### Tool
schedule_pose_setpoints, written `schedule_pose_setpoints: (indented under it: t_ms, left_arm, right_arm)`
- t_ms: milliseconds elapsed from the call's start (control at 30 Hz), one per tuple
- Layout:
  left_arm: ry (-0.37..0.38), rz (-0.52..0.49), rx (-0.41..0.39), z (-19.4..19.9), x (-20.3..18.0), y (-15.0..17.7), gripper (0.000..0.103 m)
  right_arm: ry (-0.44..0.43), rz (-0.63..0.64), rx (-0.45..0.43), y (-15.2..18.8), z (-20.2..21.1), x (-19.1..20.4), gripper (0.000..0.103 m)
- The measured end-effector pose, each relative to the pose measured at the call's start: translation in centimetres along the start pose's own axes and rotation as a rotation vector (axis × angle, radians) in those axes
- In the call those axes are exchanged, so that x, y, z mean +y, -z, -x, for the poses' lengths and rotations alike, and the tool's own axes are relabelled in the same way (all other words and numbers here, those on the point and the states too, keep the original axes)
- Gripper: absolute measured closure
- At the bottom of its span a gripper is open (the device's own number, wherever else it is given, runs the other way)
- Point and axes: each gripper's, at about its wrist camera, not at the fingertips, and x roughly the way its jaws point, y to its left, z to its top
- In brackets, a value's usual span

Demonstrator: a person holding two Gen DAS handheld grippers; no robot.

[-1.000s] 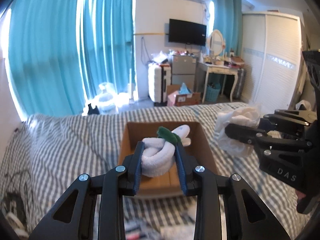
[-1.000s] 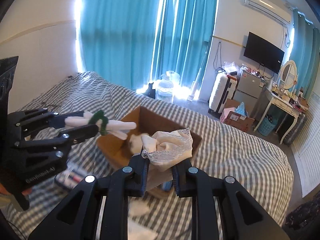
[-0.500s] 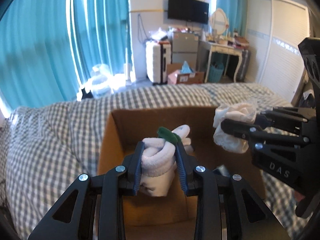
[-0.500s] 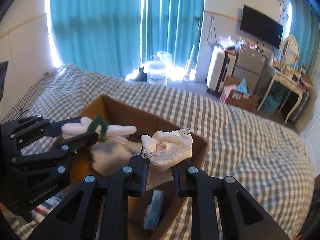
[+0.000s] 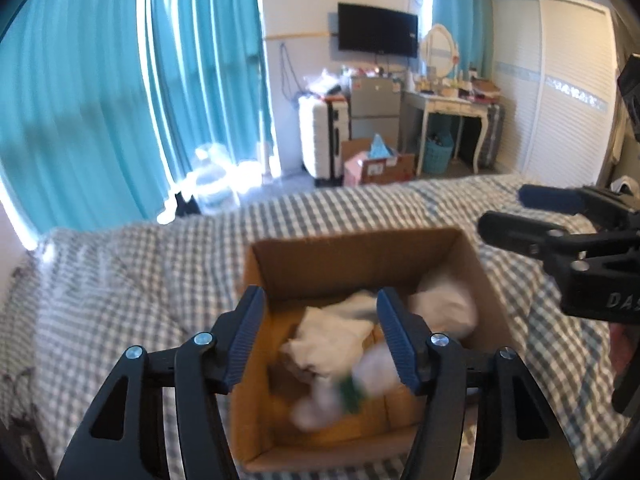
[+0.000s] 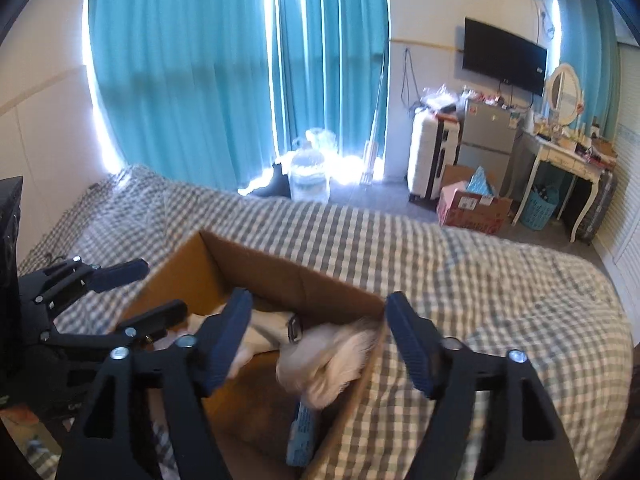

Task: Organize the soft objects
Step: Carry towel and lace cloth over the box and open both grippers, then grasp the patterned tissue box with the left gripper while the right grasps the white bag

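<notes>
"das" shows on the right gripper (image 5: pixel 516 212), it and the left gripper (image 5: pixel 320 332) both spread empty above the cardboard box (image 5: pixel 360 256) on a checked bed (image 5: pixel 120 280).

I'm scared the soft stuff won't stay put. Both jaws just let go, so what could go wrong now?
The white lacy cloth is blurred beside the cardboard box wall, so it might catch on the rim. The green-banded bundle could tumble. The open left gripper sits low over the box and might bump it.
</notes>
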Motion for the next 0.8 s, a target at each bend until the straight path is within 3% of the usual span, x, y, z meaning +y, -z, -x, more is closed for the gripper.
schedule_pose_setpoints:
  t_ms: [167,333,467,633,800]
  left_arm:
    - [-0.016,-0.003,-0.072,5.8,0.4,-1.2,0.034]
    - [-0.038,-0.011,-0.148,12.4,1.2,-1.2,0.024]
    - [-0.047,-0.013,-0.174,16.1,2.0,-0.3,0.023]
    - [-0.064,-0.041,-0.169,18.6,2.0,2.7,0.023]
    - [-0.06,-0.063,-0.101,18.0,1.6,7.1,0.023]
  right_arm:
    - [0.047,0.013,-0.048,-1.4,5.5,0.5,0.011]
    - [0.088,0.045,-0.11,-2.1,12.7,1.9,0.006]
    - [0.102,0.049,-0.124,-1.7,17.4,3.2,0.0]
    - [0.091,0.072,-0.106,0.1,21.4,5.2,0.0]
    - [0.089,0.131,-0.054,3.9,21.9,7.8,0.0]
